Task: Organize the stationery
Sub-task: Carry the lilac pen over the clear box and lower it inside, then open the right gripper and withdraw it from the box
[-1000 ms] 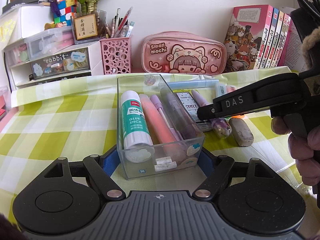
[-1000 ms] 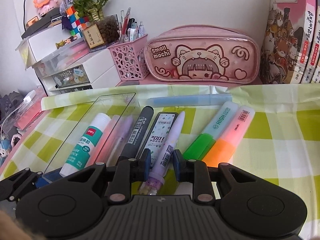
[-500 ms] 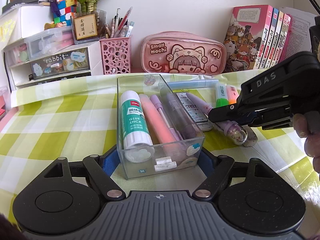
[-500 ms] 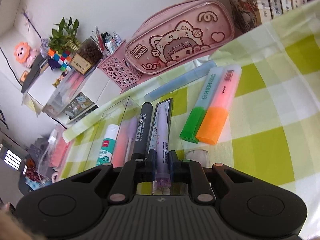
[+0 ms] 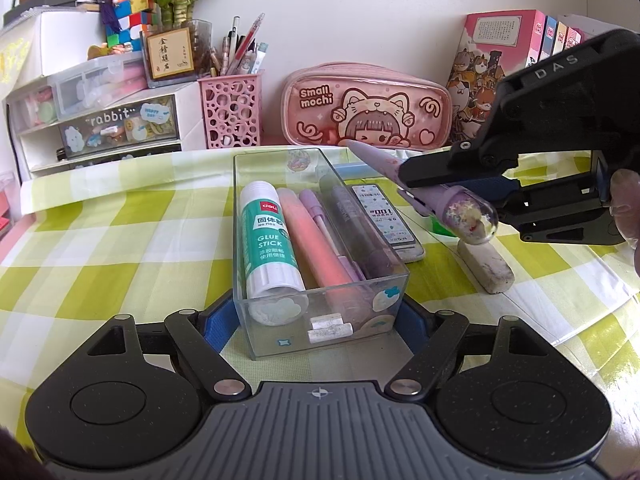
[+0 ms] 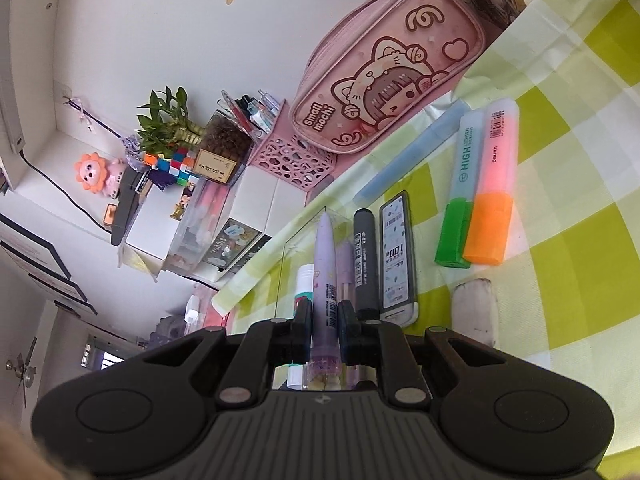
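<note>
A clear plastic box (image 5: 320, 322) stands on the checked cloth between the fingers of my left gripper (image 5: 318, 320), which is shut on its near end. It holds a glue stick (image 5: 266, 246), a pink highlighter (image 5: 320, 246) and purple pens. My right gripper (image 6: 325, 326) is shut on a purple pen (image 6: 325, 268) and holds it in the air, tilted, above the box's right side; it also shows in the left wrist view (image 5: 464, 204). A black marker (image 6: 366, 264) lies beside the box.
A lead refill case (image 6: 397, 256), a green highlighter (image 6: 460, 196), an orange highlighter (image 6: 494, 188), a blue pen (image 6: 412, 156) and an eraser (image 5: 486, 266) lie right of the box. A pink pencil case (image 5: 366, 110), pen holder (image 5: 232, 114), drawers (image 5: 100, 124) and books (image 5: 504, 60) line the back.
My right gripper closed on the purple pen, lifted it off the cloth and carried it left toward the box while tilting. The left gripper and box stayed still.
</note>
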`<state>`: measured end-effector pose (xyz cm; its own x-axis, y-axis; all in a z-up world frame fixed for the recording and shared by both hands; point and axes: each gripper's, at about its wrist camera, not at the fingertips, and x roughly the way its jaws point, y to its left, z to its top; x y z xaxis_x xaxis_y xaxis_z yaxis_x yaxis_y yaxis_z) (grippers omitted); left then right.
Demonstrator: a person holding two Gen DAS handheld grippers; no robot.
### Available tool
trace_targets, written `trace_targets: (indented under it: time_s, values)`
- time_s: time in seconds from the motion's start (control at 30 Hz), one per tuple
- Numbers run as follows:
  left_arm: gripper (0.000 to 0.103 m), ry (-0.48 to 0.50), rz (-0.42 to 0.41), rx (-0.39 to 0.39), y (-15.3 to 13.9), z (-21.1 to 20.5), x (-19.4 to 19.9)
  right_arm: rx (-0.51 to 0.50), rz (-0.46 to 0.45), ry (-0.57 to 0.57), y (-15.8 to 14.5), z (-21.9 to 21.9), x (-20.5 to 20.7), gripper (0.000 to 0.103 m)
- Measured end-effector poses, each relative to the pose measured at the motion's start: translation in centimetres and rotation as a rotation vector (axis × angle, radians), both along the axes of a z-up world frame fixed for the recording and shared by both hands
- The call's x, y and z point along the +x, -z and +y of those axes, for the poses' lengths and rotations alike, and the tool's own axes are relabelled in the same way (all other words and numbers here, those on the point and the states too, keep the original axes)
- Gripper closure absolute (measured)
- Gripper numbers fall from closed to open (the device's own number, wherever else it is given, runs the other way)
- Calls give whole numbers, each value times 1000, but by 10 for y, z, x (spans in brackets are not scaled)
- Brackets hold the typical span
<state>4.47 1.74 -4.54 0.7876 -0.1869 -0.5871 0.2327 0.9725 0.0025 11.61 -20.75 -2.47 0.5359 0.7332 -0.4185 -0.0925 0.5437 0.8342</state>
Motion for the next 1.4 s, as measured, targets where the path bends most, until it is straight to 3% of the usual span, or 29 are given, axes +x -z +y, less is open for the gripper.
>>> trace_targets:
  time_s: [0.3,0.73,1.03,1.4]
  values:
    - [25,0,0,0,0,0,0,-33,1,4,-1,22,-1,87]
    - [25,0,0,0,0,0,0,-201,-78,45,-14,48,1,86]
    - [25,-1,0,0,0,0,0,-215,-82,39,-17,49,-2,83]
    - [25,0,0,-1,0,0,0,-245,-62,111,-19,18,9,66]
